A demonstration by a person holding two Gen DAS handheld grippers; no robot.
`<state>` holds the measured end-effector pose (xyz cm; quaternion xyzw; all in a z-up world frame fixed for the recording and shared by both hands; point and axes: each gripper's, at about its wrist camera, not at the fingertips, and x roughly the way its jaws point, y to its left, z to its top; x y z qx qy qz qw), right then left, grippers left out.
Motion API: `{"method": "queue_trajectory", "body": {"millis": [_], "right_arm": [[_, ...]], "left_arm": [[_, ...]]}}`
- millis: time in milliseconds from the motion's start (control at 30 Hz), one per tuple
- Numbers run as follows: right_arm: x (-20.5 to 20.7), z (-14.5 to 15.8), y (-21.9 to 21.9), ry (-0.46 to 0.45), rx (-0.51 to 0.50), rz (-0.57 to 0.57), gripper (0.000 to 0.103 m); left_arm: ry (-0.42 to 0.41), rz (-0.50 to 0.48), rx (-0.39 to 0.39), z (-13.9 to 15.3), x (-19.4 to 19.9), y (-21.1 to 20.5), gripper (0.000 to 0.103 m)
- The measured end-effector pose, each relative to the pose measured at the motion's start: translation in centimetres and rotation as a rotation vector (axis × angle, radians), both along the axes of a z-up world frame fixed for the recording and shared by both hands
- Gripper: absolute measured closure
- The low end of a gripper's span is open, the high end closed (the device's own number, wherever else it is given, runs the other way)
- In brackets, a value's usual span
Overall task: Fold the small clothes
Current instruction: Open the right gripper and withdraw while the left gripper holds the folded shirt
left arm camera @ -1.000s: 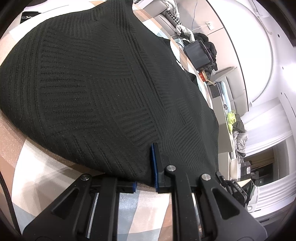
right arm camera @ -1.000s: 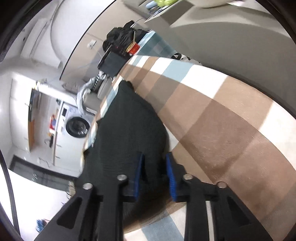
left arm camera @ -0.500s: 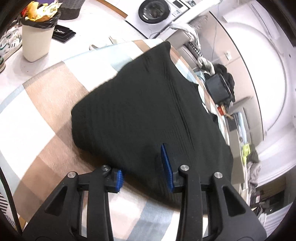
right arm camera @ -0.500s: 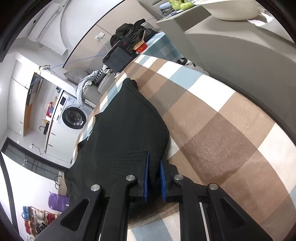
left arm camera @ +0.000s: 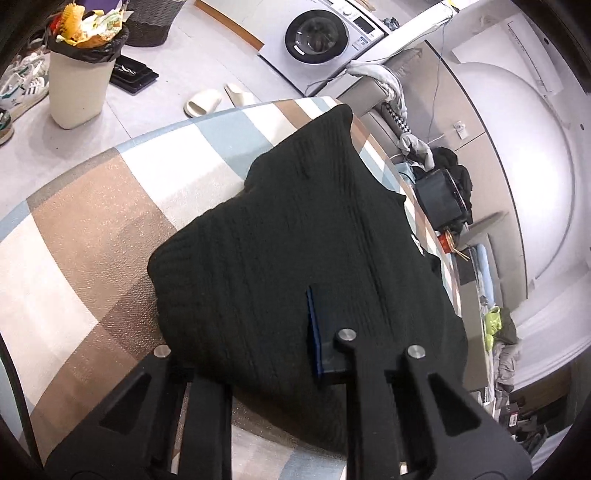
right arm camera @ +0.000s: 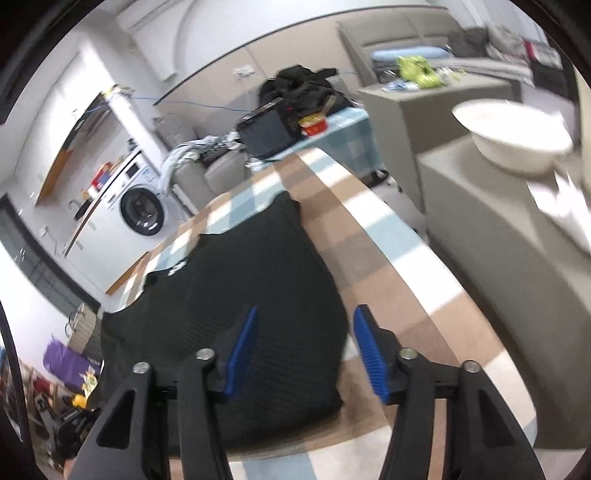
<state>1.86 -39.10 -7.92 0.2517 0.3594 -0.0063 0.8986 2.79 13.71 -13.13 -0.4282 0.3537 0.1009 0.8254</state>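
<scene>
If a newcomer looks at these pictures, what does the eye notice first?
A black knitted garment fills the middle, lying on the checked tablecloth. The left gripper is closing on its near edge; the right gripper is opening above it. A washing machine stands behind.

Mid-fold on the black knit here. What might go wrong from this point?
1. The left gripper has its jaws closing on the near edge of the black knit, while the right gripper has its jaws opening with nothing pinched. A one-sided pull would probably skew the fold.
2. The right pads straddle the knit's corner and might snag it.
3. The knit's far tip lies near the edge of the checked tablecloth and may slide off.
</scene>
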Motion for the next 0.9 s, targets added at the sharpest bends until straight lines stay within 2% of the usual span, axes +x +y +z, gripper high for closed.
{"method": "queue_trajectory", "body": {"millis": [133,333,400,433,467,500,633,767,900], "right_arm": [[1.0,0.8,1.5,-0.020,-0.020,0.064,0.037],[3.6,-0.5,4.9,0.041,-0.007,0.199,0.036],[4.4,-1.2,6.3,0.062,-0.015,0.254,0.036],[4.6,-1.5,6.9,0.068,-0.018,0.269,0.036],[5.0,-1.8,7.4,0.077,-0.019,0.286,0.036],[5.3,-2.2,7.8,0.087,-0.020,0.300,0.036],[6.2,-3.8,8.9,0.126,-0.023,0.323,0.036],[6.3,-4.3,9.0,0.131,-0.018,0.329,0.036],[5.9,-4.3,8.5,0.120,0.010,0.329,0.034]], "left_arm": [[-0.008,0.004,-0.036,-0.3,0.0,0.4,0.085],[-0.033,-0.010,-0.047,0.0,1.2,0.1,0.061],[-0.031,-0.003,-0.039,0.1,1.3,0.0,0.061],[-0.028,0.002,-0.022,0.1,1.4,-0.2,0.067],[-0.010,0.010,-0.007,-0.1,1.4,-0.2,0.088],[0.009,0.016,-0.002,-0.4,1.5,-0.1,0.091],[-0.014,0.021,-0.027,-0.3,0.9,0.5,0.092],[-0.061,-0.010,0.038,1.8,1.0,-0.3,0.092],[-0.131,-0.089,0.126,5.1,2.5,-2.6,0.092]]}}
